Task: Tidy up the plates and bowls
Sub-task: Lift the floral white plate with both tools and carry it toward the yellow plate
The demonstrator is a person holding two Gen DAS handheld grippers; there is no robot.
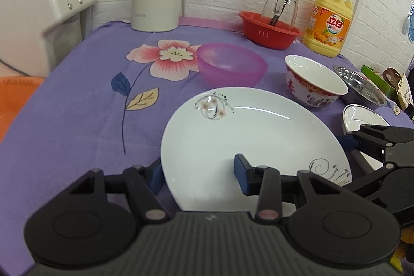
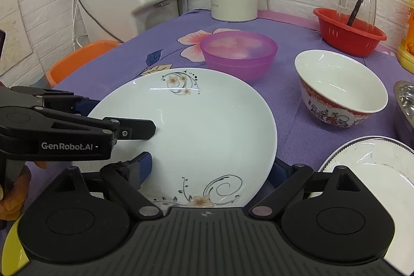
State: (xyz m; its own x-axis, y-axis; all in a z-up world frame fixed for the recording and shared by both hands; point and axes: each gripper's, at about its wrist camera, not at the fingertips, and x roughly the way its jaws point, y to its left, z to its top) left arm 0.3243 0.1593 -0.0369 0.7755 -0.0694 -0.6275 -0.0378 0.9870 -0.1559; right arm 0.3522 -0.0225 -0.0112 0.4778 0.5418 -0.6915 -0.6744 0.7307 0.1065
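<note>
Large white floral plate [image 1: 248, 144] tilted, near edge raised off purple floral tablecloth [image 1: 77, 120]. Left gripper [image 1: 199, 175] closed partway across plate's left rim, one blue pad under rim, other on upper face. Right gripper [image 2: 209, 171] straddling plate's near edge, left pad over the plate, right pad outside the rim; actual pad contact cannot tell. Behind plate: pink translucent bowl [image 1: 231, 64], red-patterned ceramic bowl [image 1: 314, 80] to its right. Second white plate [image 2: 372, 167] just right of floral plate. Steel bowl [image 1: 362, 84] at far right
</note>
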